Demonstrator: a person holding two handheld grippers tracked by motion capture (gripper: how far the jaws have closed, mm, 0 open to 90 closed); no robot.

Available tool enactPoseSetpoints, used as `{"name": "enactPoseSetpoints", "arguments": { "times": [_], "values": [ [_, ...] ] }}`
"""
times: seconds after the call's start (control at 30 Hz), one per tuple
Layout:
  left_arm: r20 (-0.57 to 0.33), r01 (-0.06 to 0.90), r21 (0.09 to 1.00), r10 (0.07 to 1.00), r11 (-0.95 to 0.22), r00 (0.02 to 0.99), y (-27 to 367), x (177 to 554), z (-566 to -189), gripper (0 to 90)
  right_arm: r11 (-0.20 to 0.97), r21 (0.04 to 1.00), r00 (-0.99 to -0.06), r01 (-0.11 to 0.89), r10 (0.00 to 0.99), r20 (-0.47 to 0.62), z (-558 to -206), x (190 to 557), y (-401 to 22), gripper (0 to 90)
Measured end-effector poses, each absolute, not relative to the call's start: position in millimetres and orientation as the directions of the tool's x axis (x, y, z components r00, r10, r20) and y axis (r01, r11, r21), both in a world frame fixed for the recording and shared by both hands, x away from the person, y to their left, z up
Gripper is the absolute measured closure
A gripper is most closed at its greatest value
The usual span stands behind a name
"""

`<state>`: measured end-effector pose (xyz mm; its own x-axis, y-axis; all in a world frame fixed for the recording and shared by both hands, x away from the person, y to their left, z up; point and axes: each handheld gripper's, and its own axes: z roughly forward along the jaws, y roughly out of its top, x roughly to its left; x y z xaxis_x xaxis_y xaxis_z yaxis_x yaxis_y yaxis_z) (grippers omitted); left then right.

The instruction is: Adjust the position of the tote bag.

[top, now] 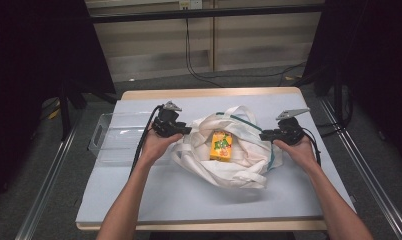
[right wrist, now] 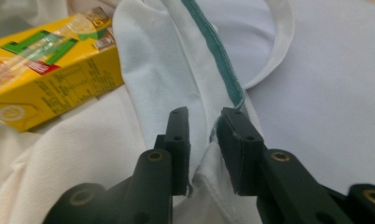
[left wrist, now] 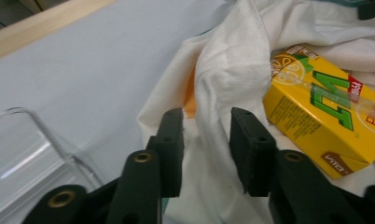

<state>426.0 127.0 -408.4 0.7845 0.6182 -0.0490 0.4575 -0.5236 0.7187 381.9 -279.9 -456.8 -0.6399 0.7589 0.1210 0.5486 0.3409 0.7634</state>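
Overhead light, even and cool, on the table [top: 189, 200]; surroundings fall to near black. Soft shadow under the white bag [top: 229, 165]. High view slightly soft, grainy. Gripper views sharper mid-distance (near jaws blurred, tray [left wrist: 31, 154] catches faint glare).

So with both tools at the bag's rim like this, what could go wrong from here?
1. The jaws of the left tool and right tool stand apart around folds of the white bag, so the rim may slip free and sag.
2. The yellow juice carton lies loose on the cloth; a tug could tip it out.
3. The clear tray sits close behind the left hand and could get knocked.
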Motion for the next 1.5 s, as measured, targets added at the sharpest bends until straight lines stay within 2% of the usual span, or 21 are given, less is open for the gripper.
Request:
{"name": "enactPoseSetpoints", "arguments": {
  "times": [0.17,0.23,0.4,0.5,0.67,0.9,1.07,1.2,1.3,1.5],
  "values": [
    [-0.040,0.441,0.748,0.630,-0.495,0.776,137,414,-403,51.8,0.339,0.785,-0.653,0.518,0.750,0.107,-444,369,-281,57.4],
    [-0.045,0.429,0.769,0.631,-0.473,0.775,144,407,-398,47.8,0.340,0.796,-0.664,0.500,0.740,0.101,-438,364,-281,56.0],
    [-0.030,0.378,0.808,0.609,-0.452,0.792,152,387,-389,46.8,0.331,0.821,-0.679,0.465,0.729,0.090,-423,351,-279,52.4],
    [-0.015,0.344,0.821,0.584,-0.456,0.811,151,374,-384,49.3,0.329,0.827,-0.693,0.456,0.715,0.098,-418,344,-278,52.4],
    [-0.018,0.291,0.832,0.501,-0.472,0.865,142,351,-383,60.1,0.323,0.833,-0.723,0.450,0.679,0.127,-417,330,-274,56.6],
    [-0.026,0.231,0.812,0.362,-0.536,0.932,118,317,-393,56.5,0.380,0.804,-0.748,0.457,0.654,0.116,-425,314,-266,61.5],
    [-0.062,0.217,0.808,0.288,-0.547,0.956,107,304,-401,50.1,0.382,0.797,-0.747,0.468,0.652,0.126,-429,314,-263,63.0],
    [-0.070,0.210,0.796,0.258,-0.568,0.964,95,298,-413,37.5,0.383,0.793,-0.754,0.474,0.641,0.141,-431,317,-255,62.9],
    [-0.048,0.183,0.767,0.229,-0.615,0.972,87,294,-420,26.5,0.396,0.786,-0.758,0.474,0.639,0.136,-433,321,-248,61.4],
    [0.007,0.122,0.719,0.182,-0.684,0.983,75,290,-433,14.2,0.448,0.743,-0.759,0.497,0.640,0.121,-444,328,-241,53.0]
  ]
}}
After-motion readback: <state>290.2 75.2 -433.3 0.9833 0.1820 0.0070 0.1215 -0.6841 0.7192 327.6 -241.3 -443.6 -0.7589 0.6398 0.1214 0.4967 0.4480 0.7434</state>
